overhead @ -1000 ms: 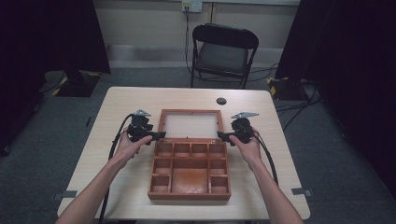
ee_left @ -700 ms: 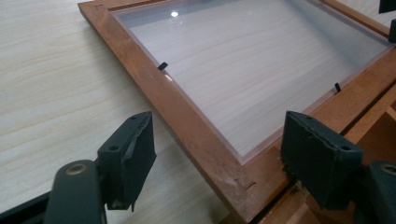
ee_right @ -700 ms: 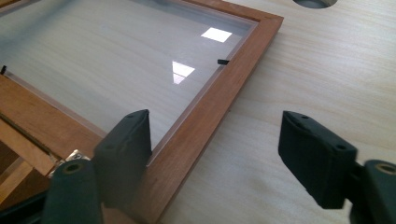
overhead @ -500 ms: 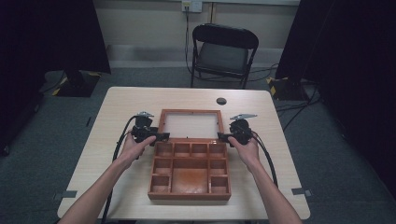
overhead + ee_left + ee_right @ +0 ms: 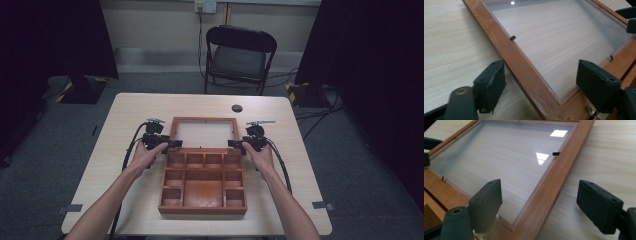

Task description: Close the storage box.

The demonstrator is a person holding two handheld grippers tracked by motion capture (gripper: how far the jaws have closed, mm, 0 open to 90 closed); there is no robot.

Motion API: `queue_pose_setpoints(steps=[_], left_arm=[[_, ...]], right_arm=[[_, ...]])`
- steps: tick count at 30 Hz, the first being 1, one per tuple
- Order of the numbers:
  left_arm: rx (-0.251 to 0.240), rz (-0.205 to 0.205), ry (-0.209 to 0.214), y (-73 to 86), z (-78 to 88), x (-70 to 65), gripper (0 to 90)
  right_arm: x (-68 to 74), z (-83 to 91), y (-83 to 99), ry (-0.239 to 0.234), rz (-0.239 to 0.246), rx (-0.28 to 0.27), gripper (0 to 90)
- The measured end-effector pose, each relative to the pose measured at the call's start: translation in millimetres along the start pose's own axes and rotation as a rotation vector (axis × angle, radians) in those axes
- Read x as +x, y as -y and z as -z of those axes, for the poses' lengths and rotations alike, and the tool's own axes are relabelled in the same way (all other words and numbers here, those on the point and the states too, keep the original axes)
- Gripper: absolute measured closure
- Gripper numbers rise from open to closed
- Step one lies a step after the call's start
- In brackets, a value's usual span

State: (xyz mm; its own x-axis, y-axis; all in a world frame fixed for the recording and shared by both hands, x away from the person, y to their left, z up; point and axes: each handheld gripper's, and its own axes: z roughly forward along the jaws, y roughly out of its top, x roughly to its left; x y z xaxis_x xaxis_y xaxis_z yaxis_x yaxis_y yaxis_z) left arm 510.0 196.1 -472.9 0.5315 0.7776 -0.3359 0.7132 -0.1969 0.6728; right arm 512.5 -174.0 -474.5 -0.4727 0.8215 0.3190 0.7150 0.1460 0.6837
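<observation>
The box [image 5: 203,181] lies open on the table [image 5: 295,165], its glazed lid [image 5: 204,133] folded back flat beyond the compartments. The left gripper [image 5: 172,144] straddles the lid's left rail near the hinge, one jaw outside over bare table, the other over the pane; its jaws have just been opening and stand apart, pads clear of the wood [image 5: 524,65]. The right gripper [image 5: 234,143] mirrors it on the right rail [image 5: 549,187], jaws likewise just opening, gripping nothing. Ahead of both, past the lid, a small dark disc [image 5: 237,108] sits on the table; a folding chair [image 5: 239,55] stands beyond the far edge.
</observation>
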Motion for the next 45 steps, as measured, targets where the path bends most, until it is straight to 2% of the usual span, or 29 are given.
queue_pose_setpoints(steps=[2, 5, 6, 8, 11, 14, 16, 23, 26, 28, 30, 36, 38, 43, 45], left_arm=[[0.008, 0.004, -0.001, -0.4, -1.1, 0.6, 18.8], [0.006, 0.013, 0.005, 0.1, -1.9, 1.6, 18.4], [0.006, 0.014, 0.007, 0.3, -2.1, 2.1, 18.2], [0.009, 0.023, 0.008, 0.3, -2.7, 3.1, 15.5], [0.011, 0.025, -0.016, -0.1, -2.3, 0.2, 15.4], [0.009, 0.003, -0.033, -0.8, -1.1, -2.9, 16.4], [0.005, 0.017, -0.022, 0.0, -2.0, -1.1, 16.5], [-0.002, 0.017, -0.025, 1.7, -2.1, -0.3, 14.2], [0.003, 0.019, -0.01, 1.9, -2.4, 1.9, 14.2], [0.003, 0.054, 0.006, 2.6, -2.7, 2.3, 15.2], [0.011, 0.045, 0.001, 2.3, -2.2, 1.4, 15.0], [0.007, 0.081, 0.029, 3.3, -3.8, 4.5, 14.5], [0.014, 0.069, 0.028, 3.0, -3.2, 5.0, 14.7], [0.007, 0.075, 0.051, 3.4, -4.7, 7.1, 14.7], [0.013, 0.077, 0.056, 3.1, -5.4, 7.4, 14.7]], right_arm=[[1.6, -6.2, -1.8, -0.044, -0.015, 0.013, 19.1], [3.9, -10.1, -3.4, -0.034, -0.017, 0.016, 14.9], [4.2, -12.2, -3.4, -0.034, -0.031, 0.018, 14.2], [0.8, -17.0, -1.7, -0.086, -0.085, 0.023, 14.7], [0.0, -17.6, -1.4, -0.091, -0.093, 0.022, 14.8], [0.6, -17.8, -0.8, -0.107, -0.099, 0.027, 15.4], [0.6, -17.6, -1.2, -0.107, -0.096, 0.029, 15.6], [1.3, -17.0, -2.2, -0.1, -0.089, 0.033, 15.8], [1.0, -17.2, -2.3, -0.102, -0.079, 0.026, 15.9], [1.7, -17.1, -2.6, -0.09, -0.073, 0.019, 16.1], [2.6, -14.7, -3.6, -0.068, -0.053, 0.003, 19.3], [0.8, -11.7, -2.5, -0.068, -0.058, -0.017, 22.2], [0.3, -12.0, -2.3, -0.071, -0.065, -0.011, 22.6], [-0.3, -13.1, -1.6, -0.075, -0.071, -0.014, 22.0], [-0.1, -15.7, -1.0, -0.1, -0.094, -0.005, 19.9]])
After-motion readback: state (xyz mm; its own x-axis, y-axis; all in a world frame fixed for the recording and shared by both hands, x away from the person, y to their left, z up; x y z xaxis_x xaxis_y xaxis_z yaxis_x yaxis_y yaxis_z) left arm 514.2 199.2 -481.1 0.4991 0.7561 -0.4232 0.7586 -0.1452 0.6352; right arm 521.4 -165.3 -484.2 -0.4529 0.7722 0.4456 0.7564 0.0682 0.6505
